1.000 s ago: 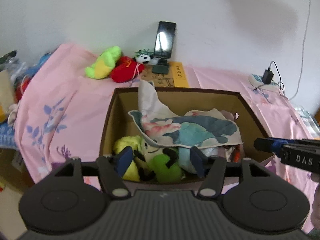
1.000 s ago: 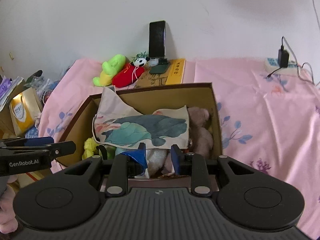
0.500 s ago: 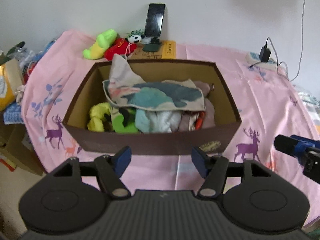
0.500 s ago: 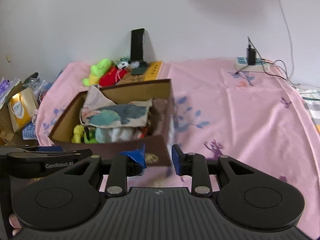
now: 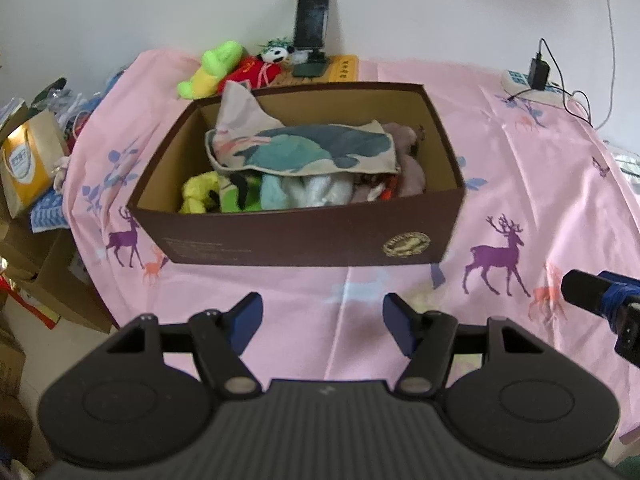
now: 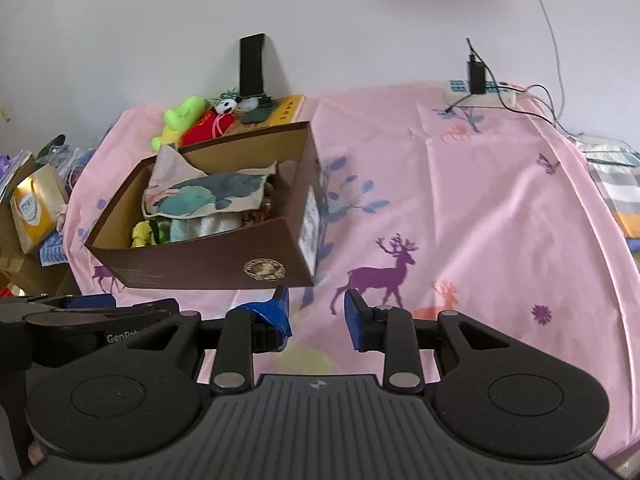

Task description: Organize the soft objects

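A brown cardboard box (image 5: 304, 236) (image 6: 208, 260) stands on the pink deer-print sheet, full of soft things. A leaf-patterned cushion cover (image 5: 304, 148) (image 6: 208, 196) lies on top, over yellow and green plush pieces (image 5: 200, 196), a pale blue and white bundle (image 5: 304, 190) and a brownish plush (image 5: 408, 160). My left gripper (image 5: 322, 320) hovers open over the sheet in front of the box, nothing between its fingers. My right gripper (image 6: 316, 312) is further right, off the box's front corner; its jaws are opening with nothing between them.
Behind the box lie a green-yellow plush (image 5: 212, 68) and a red panda plush (image 5: 260, 66), beside a phone on a stand (image 5: 312, 20). A power strip with charger (image 6: 478, 90) sits at the back right. Paper bags and boxes (image 5: 28, 168) crowd the floor at left.
Both grippers have pulled back from over the box's contents to the sheet in front of it. The right gripper has also shifted rightwards and its jaws have widened.
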Demonstrator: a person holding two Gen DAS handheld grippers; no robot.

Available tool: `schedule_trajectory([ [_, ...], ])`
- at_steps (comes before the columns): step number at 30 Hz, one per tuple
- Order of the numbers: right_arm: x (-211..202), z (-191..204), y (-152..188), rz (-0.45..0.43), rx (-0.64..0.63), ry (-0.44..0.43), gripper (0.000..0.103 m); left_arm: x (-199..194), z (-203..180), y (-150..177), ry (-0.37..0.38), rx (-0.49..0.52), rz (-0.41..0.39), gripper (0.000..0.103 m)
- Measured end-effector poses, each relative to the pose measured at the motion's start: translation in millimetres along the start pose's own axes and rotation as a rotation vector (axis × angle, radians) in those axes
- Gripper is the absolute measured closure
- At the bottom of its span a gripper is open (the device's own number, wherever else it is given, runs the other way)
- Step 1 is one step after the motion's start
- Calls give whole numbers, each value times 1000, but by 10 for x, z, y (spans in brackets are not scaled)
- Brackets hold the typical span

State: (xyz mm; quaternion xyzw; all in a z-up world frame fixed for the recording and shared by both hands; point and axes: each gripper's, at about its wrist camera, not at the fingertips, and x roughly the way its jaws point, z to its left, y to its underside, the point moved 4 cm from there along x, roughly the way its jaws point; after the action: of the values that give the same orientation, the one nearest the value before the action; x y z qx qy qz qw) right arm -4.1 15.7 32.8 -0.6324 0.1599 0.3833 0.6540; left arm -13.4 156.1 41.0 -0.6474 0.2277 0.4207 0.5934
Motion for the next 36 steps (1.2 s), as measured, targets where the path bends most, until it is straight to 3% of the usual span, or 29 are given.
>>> schedule_trajectory([
  [10, -104, -374, 46, -1, 64, 119, 89, -42, -468, -27, 49, 111, 2, 37],
  [16, -40, -402, -2, 21, 91, 151, 89, -3, -479, -160, 53, 131, 5, 37],
  [24, 165, -56, -291, 21, 95, 109, 88, 110, -86, -490, 20, 96, -12, 37],
  [36, 585, 814, -709, 19, 25, 20, 87, 333, 763, -885, -39, 36, -26, 37],
])
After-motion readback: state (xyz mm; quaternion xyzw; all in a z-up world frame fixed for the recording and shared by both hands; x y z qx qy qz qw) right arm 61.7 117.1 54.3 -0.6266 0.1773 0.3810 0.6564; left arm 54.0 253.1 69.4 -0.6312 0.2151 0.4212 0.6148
